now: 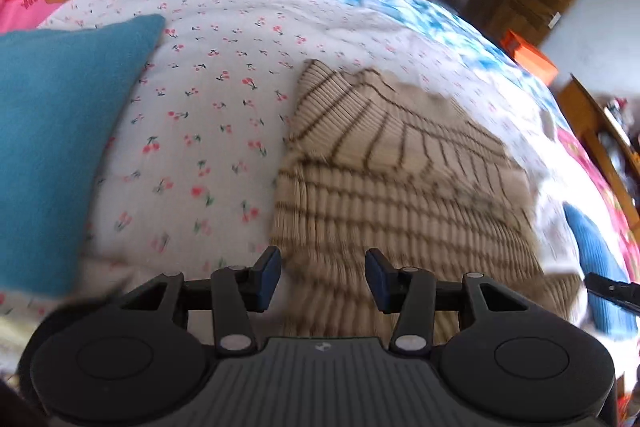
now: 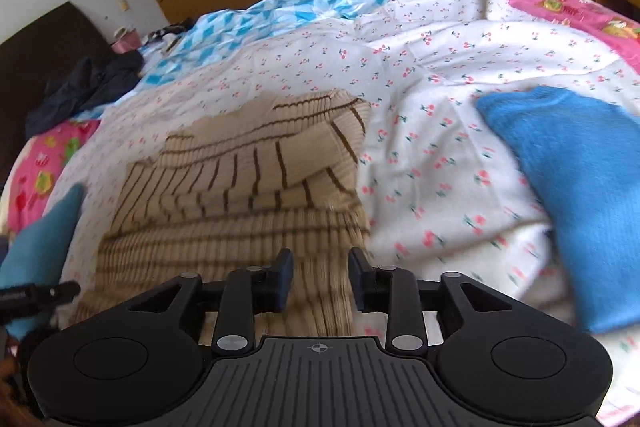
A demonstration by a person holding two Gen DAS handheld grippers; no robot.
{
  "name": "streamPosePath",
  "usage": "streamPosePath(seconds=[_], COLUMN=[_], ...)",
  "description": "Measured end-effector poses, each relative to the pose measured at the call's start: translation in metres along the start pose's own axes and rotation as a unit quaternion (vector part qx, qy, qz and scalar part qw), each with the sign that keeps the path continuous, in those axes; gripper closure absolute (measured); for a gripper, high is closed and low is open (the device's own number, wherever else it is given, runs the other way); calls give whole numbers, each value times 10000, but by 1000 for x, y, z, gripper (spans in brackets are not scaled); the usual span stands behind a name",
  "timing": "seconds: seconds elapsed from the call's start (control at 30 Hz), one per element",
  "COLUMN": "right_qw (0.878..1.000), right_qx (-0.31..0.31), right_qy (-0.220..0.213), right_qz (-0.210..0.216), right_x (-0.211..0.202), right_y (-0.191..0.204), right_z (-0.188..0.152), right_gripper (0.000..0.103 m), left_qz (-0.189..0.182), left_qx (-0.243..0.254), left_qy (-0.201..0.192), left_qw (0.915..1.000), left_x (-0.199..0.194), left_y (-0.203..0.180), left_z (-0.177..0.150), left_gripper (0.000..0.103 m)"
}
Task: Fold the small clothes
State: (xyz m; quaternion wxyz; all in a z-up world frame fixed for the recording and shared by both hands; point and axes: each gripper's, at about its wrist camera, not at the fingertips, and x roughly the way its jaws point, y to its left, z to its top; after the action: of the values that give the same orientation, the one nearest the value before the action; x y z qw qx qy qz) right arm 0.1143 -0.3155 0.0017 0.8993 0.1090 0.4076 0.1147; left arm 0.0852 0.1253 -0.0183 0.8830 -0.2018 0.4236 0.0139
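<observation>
Above the folded striped top's (image 1: 400,167) near edge, left tool (image 1: 322,277) and right tool (image 2: 320,279) hang parted, empty; bare bed (image 2: 420,131) flanks it.

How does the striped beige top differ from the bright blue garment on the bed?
The striped beige top is ribbed with thin brown stripes; the bright blue garment is plain and fuzzy. The top lies in front of both open grippers, the left gripper and the right gripper; the blue garment lies off to the side. The top has folded layers on it; the blue garment shows one smooth face. Both rest on the cherry-print sheet.
</observation>
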Motion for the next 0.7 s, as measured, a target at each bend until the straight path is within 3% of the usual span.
streamPosePath(seconds=[0.17, 0.3, 0.43, 0.53, 0.7], right_qw=[9976, 9896, 9813, 9791, 9781], right_qx=[-311, -809, -738, -635, -333], right_qy=[610, 1190, 1763, 1917, 2019], right_qz=[114, 17, 247, 258, 386], right_x=[-25, -8, 12, 19, 24], right_y=[3, 21, 27, 25, 19], right_z=[-36, -56, -68, -69, -67], right_gripper=[70, 66, 66, 66, 66], left_qz=[63, 98, 102, 214, -23], left_qx=[400, 576, 452, 449, -9], left_qy=[294, 631, 950, 1087, 1499], left_qw=[9987, 9963, 9944, 9928, 9887], left_x=[-29, -39, -41, -39, -23], left_y=[-10, -13, -10, -13, -17], left_z=[-29, -47, -59, -65, -74], left_gripper=[52, 51, 51, 51, 51])
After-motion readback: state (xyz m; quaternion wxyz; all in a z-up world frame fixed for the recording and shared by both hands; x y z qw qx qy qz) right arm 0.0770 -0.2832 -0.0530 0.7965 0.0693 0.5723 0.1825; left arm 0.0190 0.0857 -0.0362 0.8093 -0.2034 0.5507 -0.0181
